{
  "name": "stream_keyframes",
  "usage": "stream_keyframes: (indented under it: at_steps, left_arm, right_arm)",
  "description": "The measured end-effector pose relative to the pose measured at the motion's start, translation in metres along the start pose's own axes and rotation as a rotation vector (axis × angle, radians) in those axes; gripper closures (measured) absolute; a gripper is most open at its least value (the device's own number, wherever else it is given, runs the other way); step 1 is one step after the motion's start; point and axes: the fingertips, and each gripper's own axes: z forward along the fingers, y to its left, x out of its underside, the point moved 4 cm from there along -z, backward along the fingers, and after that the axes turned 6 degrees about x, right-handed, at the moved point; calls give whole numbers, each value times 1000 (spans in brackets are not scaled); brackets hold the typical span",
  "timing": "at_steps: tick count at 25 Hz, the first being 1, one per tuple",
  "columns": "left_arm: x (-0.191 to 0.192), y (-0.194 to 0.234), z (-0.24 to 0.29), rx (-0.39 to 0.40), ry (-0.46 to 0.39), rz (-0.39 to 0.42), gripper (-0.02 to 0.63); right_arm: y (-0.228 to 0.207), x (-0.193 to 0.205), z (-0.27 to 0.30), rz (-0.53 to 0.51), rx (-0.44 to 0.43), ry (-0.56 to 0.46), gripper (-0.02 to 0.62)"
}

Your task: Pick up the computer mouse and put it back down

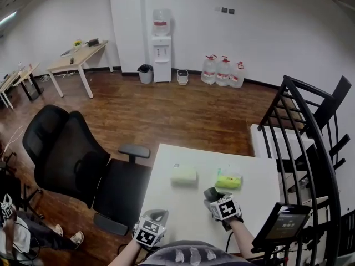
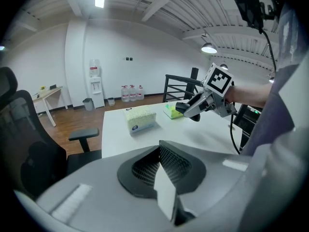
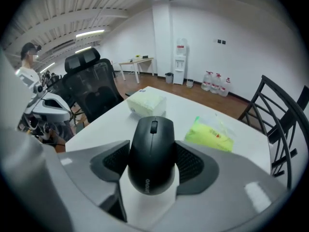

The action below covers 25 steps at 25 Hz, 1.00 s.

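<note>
Black mouse (image 3: 150, 153); white table (image 1: 186, 212); lime-green packet (image 1: 228, 182); pale green tissue box (image 1: 183, 174); black chair (image 1: 66, 154).

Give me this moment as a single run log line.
right gripper: jaws shut on computer mouse | mouse: held off the table | left gripper: jaws shut, empty

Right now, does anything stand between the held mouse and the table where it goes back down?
Nothing visible does. The right tool grips the mouse above bare table; the tissue box and green pack lie farther off.
</note>
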Motion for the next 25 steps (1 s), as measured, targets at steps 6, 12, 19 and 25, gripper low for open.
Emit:
stream_keyframes:
  at_steps: [6, 12, 19, 25]
  left_arm:
    - [4, -3, -4, -11, 8, -5, 591]
    - [6, -9, -7, -6, 21, -18, 591]
    - [7, -12, -7, -6, 28, -13, 591]
    - [7, -14, -12, -17, 32, -6, 591]
  right_arm:
    - [2, 28, 27, 26, -2, 53, 298]
    - [3, 44, 38, 27, 6, 90, 298]
    - [9, 59, 53, 33, 0, 164, 298]
    - [16, 68, 60, 36, -27, 192, 297]
